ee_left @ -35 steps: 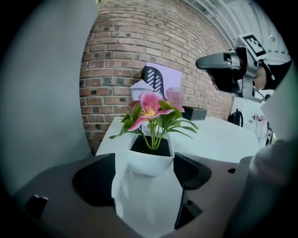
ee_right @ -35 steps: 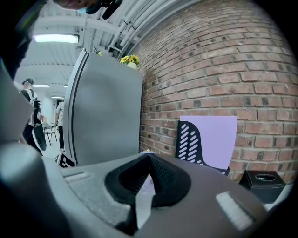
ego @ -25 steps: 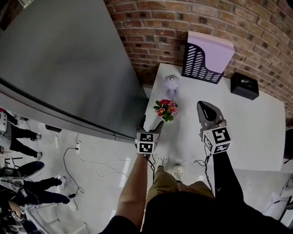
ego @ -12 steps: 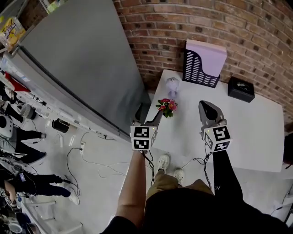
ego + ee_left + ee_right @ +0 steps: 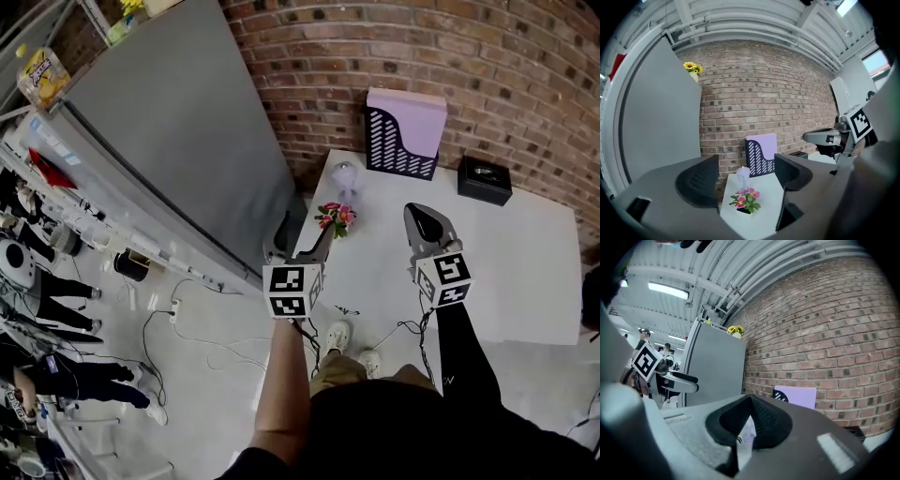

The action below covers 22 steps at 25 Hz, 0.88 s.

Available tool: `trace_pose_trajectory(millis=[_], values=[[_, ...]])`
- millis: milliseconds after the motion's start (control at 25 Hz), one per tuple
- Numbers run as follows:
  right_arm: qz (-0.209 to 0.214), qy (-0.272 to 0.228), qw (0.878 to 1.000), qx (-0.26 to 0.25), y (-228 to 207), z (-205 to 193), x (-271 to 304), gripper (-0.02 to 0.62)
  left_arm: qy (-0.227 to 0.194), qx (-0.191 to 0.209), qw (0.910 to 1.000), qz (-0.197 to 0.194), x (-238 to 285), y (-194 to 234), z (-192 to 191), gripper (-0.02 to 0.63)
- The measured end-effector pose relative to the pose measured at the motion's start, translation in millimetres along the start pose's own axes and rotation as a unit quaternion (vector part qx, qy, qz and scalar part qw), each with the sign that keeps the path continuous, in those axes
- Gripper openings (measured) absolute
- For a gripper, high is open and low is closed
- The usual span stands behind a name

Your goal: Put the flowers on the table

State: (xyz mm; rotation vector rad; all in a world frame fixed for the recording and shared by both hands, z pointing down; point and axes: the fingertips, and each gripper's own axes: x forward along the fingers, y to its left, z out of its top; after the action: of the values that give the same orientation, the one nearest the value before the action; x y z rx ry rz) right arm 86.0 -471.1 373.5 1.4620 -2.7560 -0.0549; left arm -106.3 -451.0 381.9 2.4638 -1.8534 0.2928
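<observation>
Held forward, left tongs (image 5: 298, 239) gape empty before the flowers (image 5: 336, 218); right tongs (image 5: 427, 223) seemingly clenched.

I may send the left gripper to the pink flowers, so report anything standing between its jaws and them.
Nothing visible does. The left gripper is open, and the flowers stand on the table straight ahead, framed by its jaws. The purple glass stands behind them, out of the path.

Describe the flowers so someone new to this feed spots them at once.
Find the white table against the brick wall. Near its left edge, in front of the purple-and-black file holder, sits a small pot of flowers. Pink blooms and green leaves set it apart from the plain lilac goblet just behind it.
</observation>
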Motion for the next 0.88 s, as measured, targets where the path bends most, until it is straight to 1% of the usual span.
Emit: trace_pose_trajectory(millis=[120, 160, 200, 280, 360, 480, 520, 560, 600, 680, 880], values=[[0.002, -0.003, 1.000, -0.003, 1.0, 3.9, -5.8, 0.000, -0.007, 0.006, 0.9999, -0.005, -5.5, -6.5, 8.4, 0.370], [0.002, -0.004, 1.000, -0.003, 0.6, 4.8, -7.9, 0.000, -0.009, 0.009, 0.9999, -0.009, -7.0, -8.6, 11.5, 0.363], [0.001, -0.005, 1.000, -0.003, 0.1, 5.4, -9.6, 0.000, -0.013, 0.010, 0.9998, -0.012, -8.3, -10.4, 14.7, 0.339], [0.002, -0.006, 1.000, -0.004, 0.4, 6.1, -11.5, 0.000, -0.024, 0.009, 0.9996, -0.012, -11.0, -12.7, 21.8, 0.273], [0.007, -0.006, 1.000, -0.007, 1.8, 6.7, -13.1, 0.000, -0.035, 0.010, 0.9993, -0.007, -13.3, -15.3, 27.8, 0.234], [0.011, -0.007, 1.000, -0.010, 2.8, 7.8, -15.6, 0.000, -0.044, 0.027, 0.9986, 0.006, -16.5, -20.6, 32.4, 0.155], [0.012, -0.008, 1.000, -0.010, 2.7, 8.4, -16.0, 0.000, -0.049, 0.030, 0.9982, 0.013, -17.9, -21.0, 34.3, 0.107], [0.013, -0.009, 1.000, -0.011, 2.7, 9.3, -16.2, 0.000, -0.056, 0.032, 0.9977, 0.020, -19.3, -20.8, 36.4, 0.037], [0.015, -0.009, 1.000, -0.012, 3.0, 10.0, -16.4, 0.000, -0.062, 0.034, 0.9972, 0.025, -20.5, -20.7, 38.1, 0.009], [0.016, -0.010, 1.000, -0.013, 4.3, 11.2, -16.9, 0.000, -0.064, 0.040, 0.9967, 0.030, -22.2, -20.3, 38.5, 0.009], [0.013, -0.013, 1.000, -0.026, 3.8, 15.3, -19.8, 0.000, -0.068, 0.035, 0.9967, 0.028, -22.8, -22.2, 41.9, 0.008]])
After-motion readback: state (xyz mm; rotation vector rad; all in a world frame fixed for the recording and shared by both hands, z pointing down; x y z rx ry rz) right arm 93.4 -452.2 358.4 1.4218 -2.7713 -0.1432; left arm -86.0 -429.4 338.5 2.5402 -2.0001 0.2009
